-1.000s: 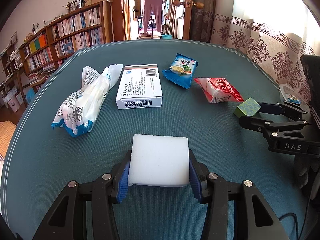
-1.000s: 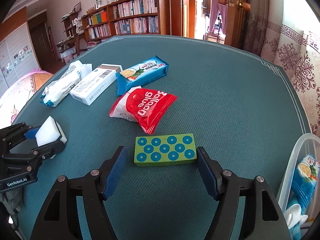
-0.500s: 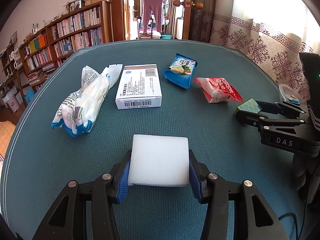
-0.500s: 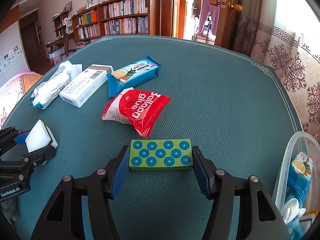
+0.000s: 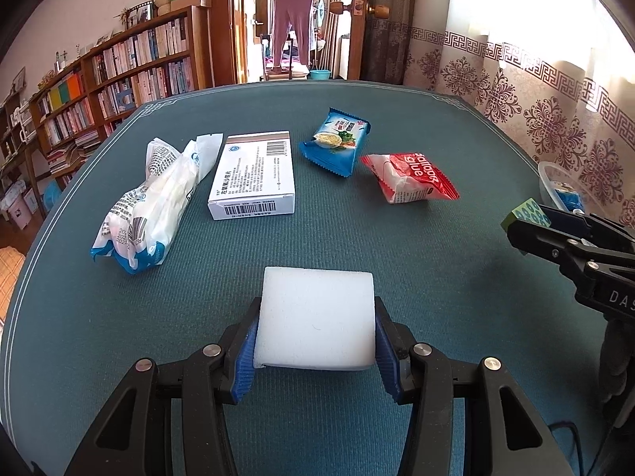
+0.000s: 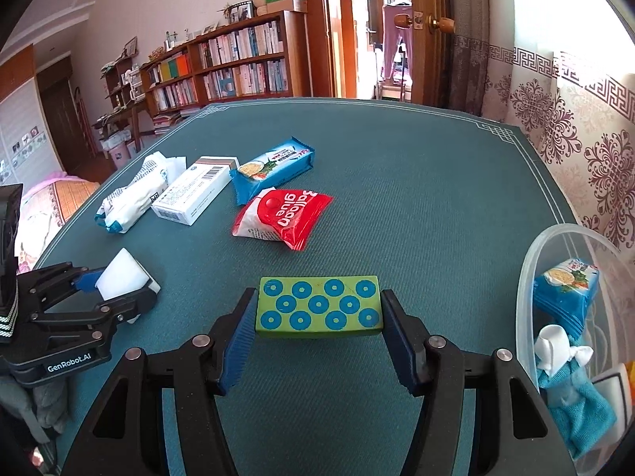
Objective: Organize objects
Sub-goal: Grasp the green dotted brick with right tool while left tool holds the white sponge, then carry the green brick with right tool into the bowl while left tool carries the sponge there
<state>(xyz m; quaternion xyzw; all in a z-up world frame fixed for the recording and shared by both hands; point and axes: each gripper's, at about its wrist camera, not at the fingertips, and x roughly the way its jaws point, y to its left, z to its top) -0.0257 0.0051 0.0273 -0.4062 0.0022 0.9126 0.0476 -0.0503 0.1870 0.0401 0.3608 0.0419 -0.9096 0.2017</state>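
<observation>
My left gripper (image 5: 315,331) is shut on a white foam block (image 5: 315,317), held low over the green table (image 5: 397,261). From the right wrist view the same block (image 6: 125,275) shows at the left, between the left gripper's (image 6: 119,289) fingers. My right gripper (image 6: 317,325) is shut on a green block with blue rings (image 6: 319,305), lifted a little off the cloth. In the left wrist view that green block (image 5: 526,212) peeks out at the right gripper's (image 5: 528,222) tips.
On the table lie a white plastic bag (image 5: 151,202), a white box with barcodes (image 5: 254,174), a blue snack packet (image 5: 337,141) and a red "balloon glue" packet (image 5: 408,176). A clear plastic tub (image 6: 532,269) at the right holds a blue packet and blue cloth.
The right gripper's jaws closed onto the green block, then lifted it and carried it toward the right, nearer the tub. The left gripper and its foam block stayed still.
</observation>
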